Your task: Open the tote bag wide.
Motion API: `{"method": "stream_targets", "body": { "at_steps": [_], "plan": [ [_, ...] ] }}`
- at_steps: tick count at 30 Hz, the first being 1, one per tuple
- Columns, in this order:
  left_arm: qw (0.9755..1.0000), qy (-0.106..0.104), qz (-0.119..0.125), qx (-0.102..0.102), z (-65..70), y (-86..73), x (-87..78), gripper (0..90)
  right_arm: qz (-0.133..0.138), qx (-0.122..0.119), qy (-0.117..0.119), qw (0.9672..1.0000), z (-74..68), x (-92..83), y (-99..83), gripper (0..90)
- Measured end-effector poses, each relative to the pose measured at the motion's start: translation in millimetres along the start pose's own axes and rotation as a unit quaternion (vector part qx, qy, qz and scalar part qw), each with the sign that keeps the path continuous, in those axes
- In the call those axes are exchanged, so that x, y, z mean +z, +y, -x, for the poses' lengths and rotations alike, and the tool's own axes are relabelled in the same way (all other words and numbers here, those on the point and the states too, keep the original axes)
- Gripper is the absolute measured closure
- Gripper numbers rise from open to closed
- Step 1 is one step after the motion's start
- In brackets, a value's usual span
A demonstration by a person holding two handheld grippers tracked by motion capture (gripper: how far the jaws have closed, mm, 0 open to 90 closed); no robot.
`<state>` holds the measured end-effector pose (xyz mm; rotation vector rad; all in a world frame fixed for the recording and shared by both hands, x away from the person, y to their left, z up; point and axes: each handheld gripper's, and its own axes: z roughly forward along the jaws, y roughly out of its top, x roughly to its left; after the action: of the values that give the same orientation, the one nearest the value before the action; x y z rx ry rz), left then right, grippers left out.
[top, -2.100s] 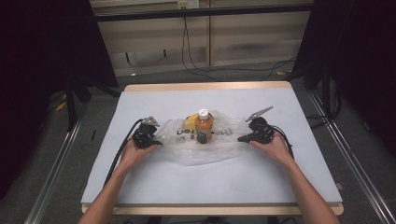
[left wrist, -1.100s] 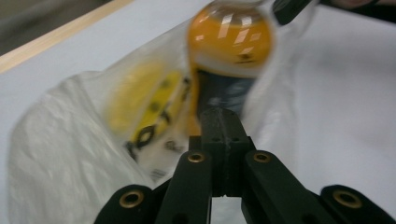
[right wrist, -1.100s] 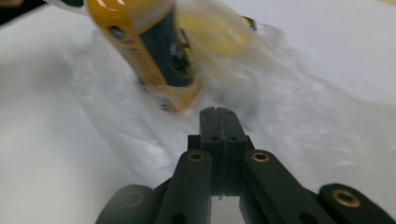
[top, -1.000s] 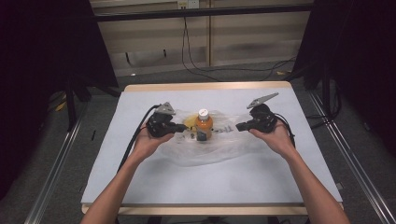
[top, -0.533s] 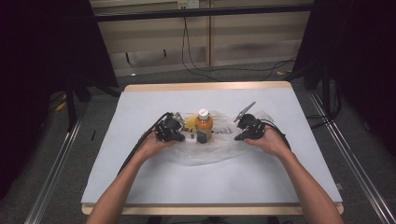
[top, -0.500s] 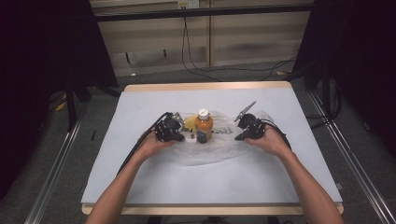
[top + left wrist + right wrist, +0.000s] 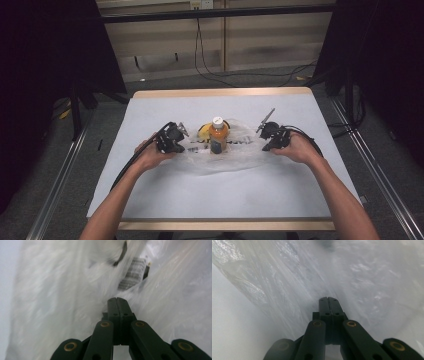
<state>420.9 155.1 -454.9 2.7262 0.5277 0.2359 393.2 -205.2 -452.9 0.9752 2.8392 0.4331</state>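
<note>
A clear, crinkled plastic bag (image 7: 220,157) is lying spread across the middle of the table, its thin film bunching into folds and catching the light. Black printing is showing on its upper side. Inside its spread, an orange bottle (image 7: 218,137) with a white cap is standing upright, and a yellow item beside the bottle's left is partly showing, too hidden to identify. In the left gripper view the film (image 7: 75,290) is appearing blurred, a striped label showing through it.

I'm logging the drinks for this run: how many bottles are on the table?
1. An orange bottle with a white cap stands upright mid-table on the clear plastic bag, between the two grippers. The bag's folds might hide something small.
</note>
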Motion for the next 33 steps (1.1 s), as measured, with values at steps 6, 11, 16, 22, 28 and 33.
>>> {"method": "stream_targets", "body": {
  "at_steps": [6,11,16,22,28,33],
  "plan": [
    [0.9998,-0.013,0.011,-0.005,1.4,-13.0,-5.2,90.0,0.008,0.025,-0.010,0.9996,9.9,-5.7,-21.2,90.0],
    [0.9999,-0.010,0.006,0.000,2.7,-17.4,-7.8,90.0,0.014,0.051,-0.014,0.9985,18.3,-11.7,-42.7,90.0],
    [0.9994,-0.019,0.024,-0.013,3.4,-28.4,-10.8,90.0,0.016,0.056,-0.021,0.9981,18.5,-14.1,-50.6,90.0],
    [0.9979,-0.026,0.050,-0.031,2.7,-37.4,-11.6,90.0,0.025,0.060,-0.023,0.9976,18.3,-14.2,-54.2,90.0],
    [0.9955,-0.028,0.080,-0.043,5.6,-36.4,-11.8,90.0,0.045,0.061,-0.022,0.9969,15.1,-14.9,-51.3,90.0],
    [0.9903,-0.044,0.124,-0.045,11.2,-33.0,-17.5,90.0,0.096,0.057,-0.004,0.9937,12.2,-23.9,-41.3,90.0]
  ]
}}
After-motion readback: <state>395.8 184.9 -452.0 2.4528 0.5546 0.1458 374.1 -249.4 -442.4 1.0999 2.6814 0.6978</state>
